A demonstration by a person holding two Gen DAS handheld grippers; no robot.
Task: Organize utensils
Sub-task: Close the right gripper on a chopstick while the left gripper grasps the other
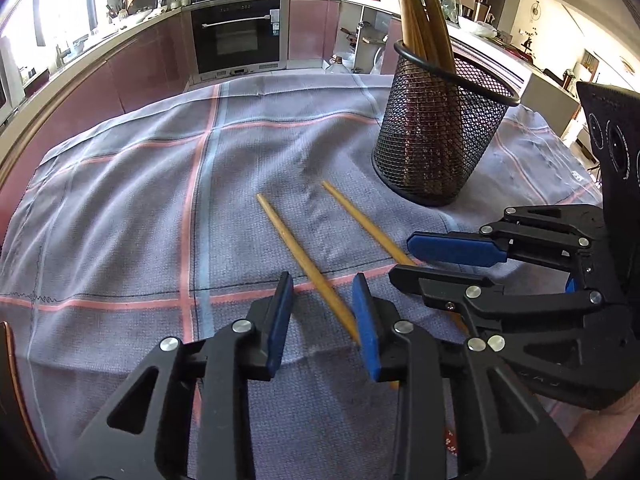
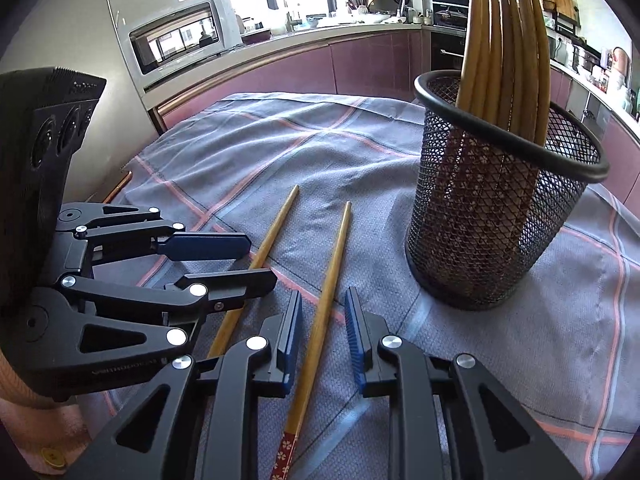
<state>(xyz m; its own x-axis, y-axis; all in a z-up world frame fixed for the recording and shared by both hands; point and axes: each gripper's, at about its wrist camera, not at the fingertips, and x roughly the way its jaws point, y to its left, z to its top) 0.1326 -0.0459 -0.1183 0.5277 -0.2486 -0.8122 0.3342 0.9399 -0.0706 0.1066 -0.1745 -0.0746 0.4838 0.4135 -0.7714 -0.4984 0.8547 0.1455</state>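
Straddling chopsticks (image 2: 320,320), both grippers (image 2: 322,336) tilted downward

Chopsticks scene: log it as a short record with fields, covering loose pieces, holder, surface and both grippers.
loose chopsticks: two, flat on the cloth, left chopstick, right chopstick
holder: black mesh cup, upright, chopsticks standing inside
surface: checked grey cloth
left gripper: open, straddling the left chopstick
right gripper: open, straddling the right chopstick
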